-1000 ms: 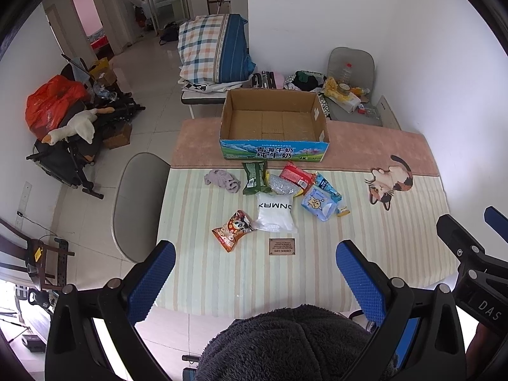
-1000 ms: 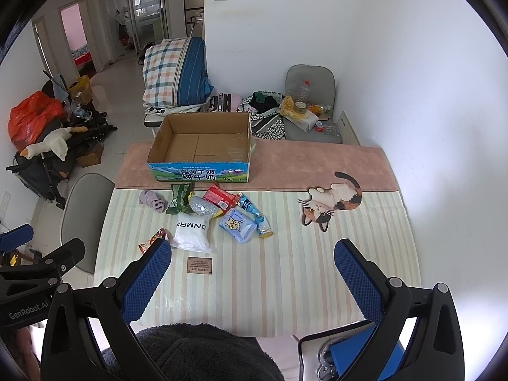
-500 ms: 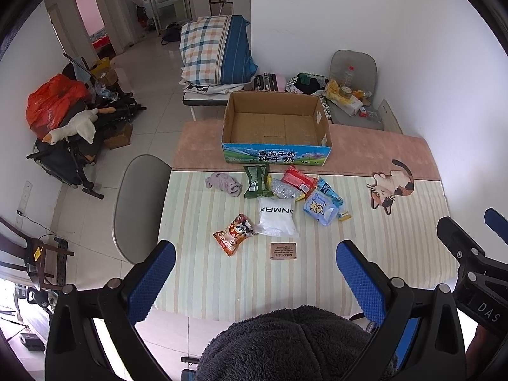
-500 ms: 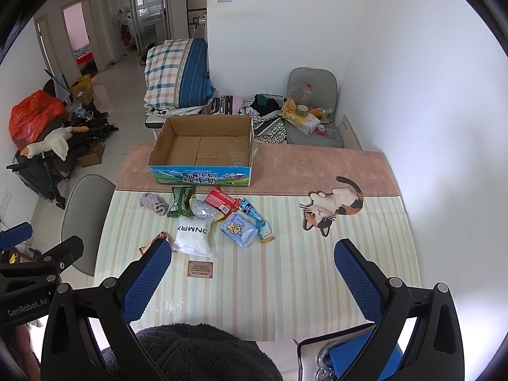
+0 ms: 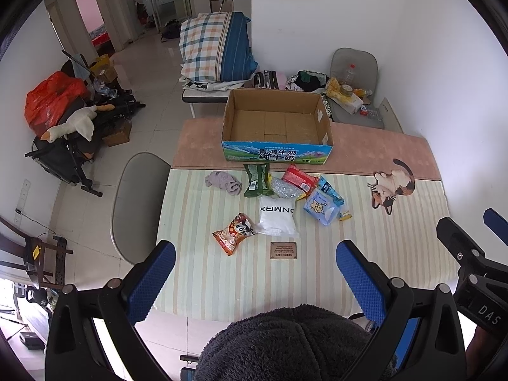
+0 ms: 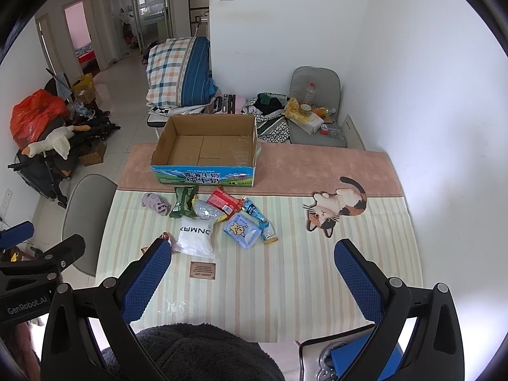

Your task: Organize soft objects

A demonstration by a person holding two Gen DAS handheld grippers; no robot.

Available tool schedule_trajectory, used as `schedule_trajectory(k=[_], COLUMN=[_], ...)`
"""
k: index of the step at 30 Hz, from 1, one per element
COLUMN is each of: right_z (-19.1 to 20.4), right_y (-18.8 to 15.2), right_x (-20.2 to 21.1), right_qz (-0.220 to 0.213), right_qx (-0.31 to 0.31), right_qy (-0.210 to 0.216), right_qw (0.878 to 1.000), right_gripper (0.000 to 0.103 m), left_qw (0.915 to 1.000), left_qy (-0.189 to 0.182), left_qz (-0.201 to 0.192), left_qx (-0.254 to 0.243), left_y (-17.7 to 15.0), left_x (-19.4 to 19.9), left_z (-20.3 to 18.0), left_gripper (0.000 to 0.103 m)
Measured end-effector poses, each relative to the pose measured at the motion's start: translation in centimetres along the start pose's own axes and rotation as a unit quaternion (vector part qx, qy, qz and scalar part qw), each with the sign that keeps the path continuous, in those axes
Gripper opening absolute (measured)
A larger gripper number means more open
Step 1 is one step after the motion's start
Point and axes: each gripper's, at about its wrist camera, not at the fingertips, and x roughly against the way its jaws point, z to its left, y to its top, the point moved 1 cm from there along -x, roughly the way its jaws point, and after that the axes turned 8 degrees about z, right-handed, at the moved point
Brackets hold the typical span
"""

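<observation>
An open, empty cardboard box (image 5: 277, 127) (image 6: 206, 149) stands at the far side of the table. In front of it lie soft items: a grey cloth (image 5: 223, 183) (image 6: 154, 203), a green packet (image 5: 256, 179), a red packet (image 5: 299, 177), a white pouch (image 5: 276, 217) (image 6: 195, 236), a blue cat pack (image 5: 320, 210) (image 6: 241, 230) and an orange snack bag (image 5: 233, 233). My left gripper (image 5: 255, 273) and right gripper (image 6: 250, 274) are both open and empty, held high above the table's near edge.
A striped mat (image 5: 317, 270) covers the table, with a cat-shaped mat (image 5: 392, 189) at the right and a small brown plaque (image 5: 283, 250). A grey chair (image 5: 136, 203) stands at the left. A dark fuzzy hat (image 5: 292, 343) is below the cameras.
Both grippers have risen and drawn back slightly, so the table looks a little smaller and farther. Nothing on the table has moved.
</observation>
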Motion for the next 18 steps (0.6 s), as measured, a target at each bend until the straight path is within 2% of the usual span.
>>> schedule_trajectory(k=[8,10,12,14,16,18], right_z=[0.0,-0.1,-0.2,-0.4,-0.6,-0.4], right_y=[0.5,1.1,2.0,3.0,4.0,5.0], right_x=[-1.2,-2.5,-4.9,-7.8,-11.9,-16.1], right_qz=[0.005,0.004,0.003,0.024,0.048,0.076], right_qx=[-0.007,-0.003,0.016,0.028,0.038,0.063], right_qy=[0.008,0.003,-0.014,-0.028,-0.01,0.019], right_qw=[1.0,1.0,1.0,0.999,0.998,0.995], right_gripper=[0.103,0.103,0.103,0.103,0.103,0.103], left_qw=[1.0,0.9998,0.9996,0.9994,0.9992,0.9974], left_qy=[0.002,0.017,0.027,0.035,0.032,0.046], left_qz=[0.0,-0.008,-0.006,0.009,0.025,0.05], left_qx=[0.0,0.001,0.003,0.004,-0.006,-0.023], left_y=[0.4,1.2,2.2,3.4,4.9,6.0], left_x=[-1.1,-2.3,-4.1,-6.7,-10.0,-13.9], left_z=[0.5,0.8,1.2,1.5,1.6,1.4], left_gripper=[0.103,0.103,0.103,0.103,0.103,0.103])
